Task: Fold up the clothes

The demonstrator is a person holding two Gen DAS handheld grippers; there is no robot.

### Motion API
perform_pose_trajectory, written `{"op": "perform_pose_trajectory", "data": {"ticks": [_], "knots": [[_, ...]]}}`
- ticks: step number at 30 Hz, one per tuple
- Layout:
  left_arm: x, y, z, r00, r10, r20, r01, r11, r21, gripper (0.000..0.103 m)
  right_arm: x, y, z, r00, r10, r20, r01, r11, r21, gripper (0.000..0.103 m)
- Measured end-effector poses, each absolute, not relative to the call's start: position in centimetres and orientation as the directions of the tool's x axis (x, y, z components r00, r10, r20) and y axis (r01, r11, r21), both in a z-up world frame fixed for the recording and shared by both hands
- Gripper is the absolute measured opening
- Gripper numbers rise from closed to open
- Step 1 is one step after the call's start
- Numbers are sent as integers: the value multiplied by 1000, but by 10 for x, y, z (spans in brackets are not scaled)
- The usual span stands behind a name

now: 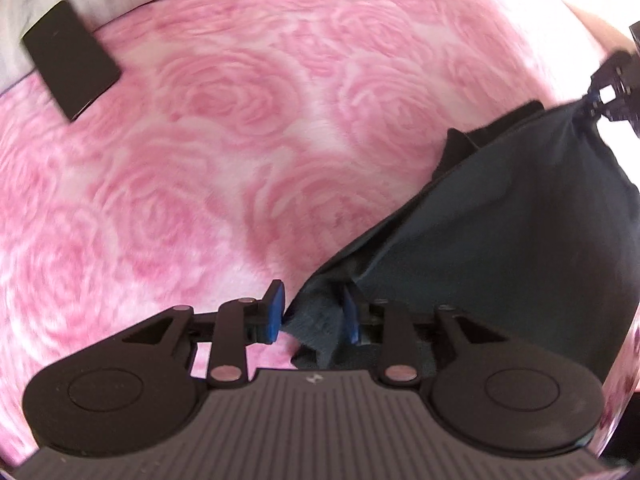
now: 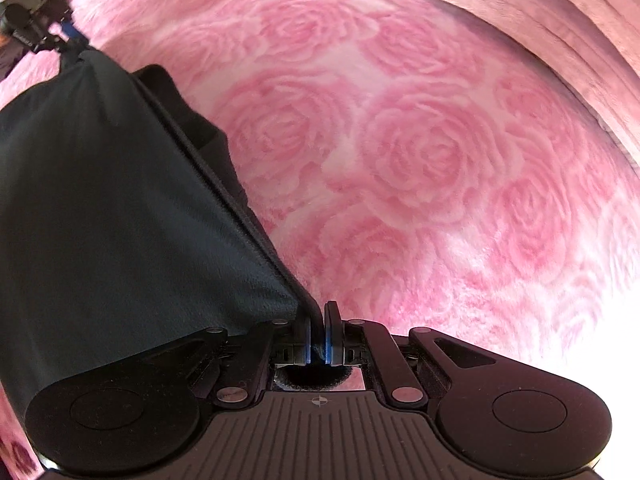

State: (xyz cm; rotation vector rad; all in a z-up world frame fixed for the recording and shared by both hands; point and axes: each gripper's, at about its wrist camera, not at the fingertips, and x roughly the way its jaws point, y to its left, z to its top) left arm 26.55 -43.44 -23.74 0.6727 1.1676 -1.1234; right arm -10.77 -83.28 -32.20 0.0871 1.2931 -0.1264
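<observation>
Dark teal cloth stretched in the air above the pink rose blanket, held at two corners. Right tool pinched tight on one corner. Left tool wide apart, with the other corner bunched between the blue pads. Black phone far from the cloth, by the blanket's edge.

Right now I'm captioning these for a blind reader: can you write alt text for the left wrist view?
The left tongs stand open with a corner of a dark teal garment between the blue pads, the cloth stretching up to the right tongs, which pinch its far end. Beneath lies a pink rose-patterned blanket, with a flat black rectangular object at upper left.
</observation>
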Motion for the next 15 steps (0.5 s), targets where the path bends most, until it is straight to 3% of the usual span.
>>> {"op": "perform_pose_trajectory", "data": {"ticks": [3,5,15], "knots": [[269,-430,-238,-7,-340,-940,912,383,-145,24,-108,-831,-322,274,-54,-960,170,985,-7,10],[270,-430,-238,-7,-338,-941,910,387,-146,5,-109,-832,-322,277,-59,-959,192,981,-4,10],[281,-444,-241,23,-346,-938,923,368,-113,5,-108,-851,-315,267,-82,-960,279,960,-5,9]]}}
